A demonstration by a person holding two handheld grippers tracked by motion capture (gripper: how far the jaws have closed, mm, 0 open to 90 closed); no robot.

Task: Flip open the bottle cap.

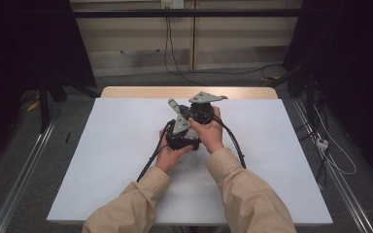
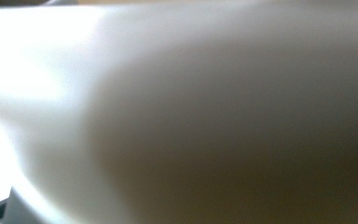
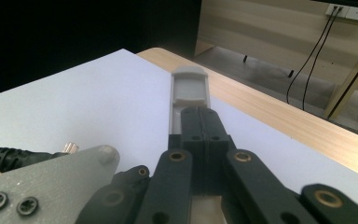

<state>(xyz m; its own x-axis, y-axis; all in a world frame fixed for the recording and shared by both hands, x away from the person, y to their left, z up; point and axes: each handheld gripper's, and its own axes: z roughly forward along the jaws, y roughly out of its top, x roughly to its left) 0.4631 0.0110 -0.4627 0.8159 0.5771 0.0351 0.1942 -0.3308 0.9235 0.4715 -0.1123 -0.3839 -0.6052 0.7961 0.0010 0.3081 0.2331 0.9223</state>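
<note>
The fingers (image 3: 200, 100) of the right gripper (image 3: 199, 122) are pressed together on nothing, the left gripper (image 1: 182, 132) also closed, both held close over the white table (image 1: 116, 160) as if resting

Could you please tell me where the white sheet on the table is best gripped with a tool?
Probably a near corner of the white sheet, coming in level from the side: it lies flat on the table, so only where it reaches the table's edge could one jaw slip underneath.

Left gripper view blurred, glaring at left; dim surroundings.
</note>
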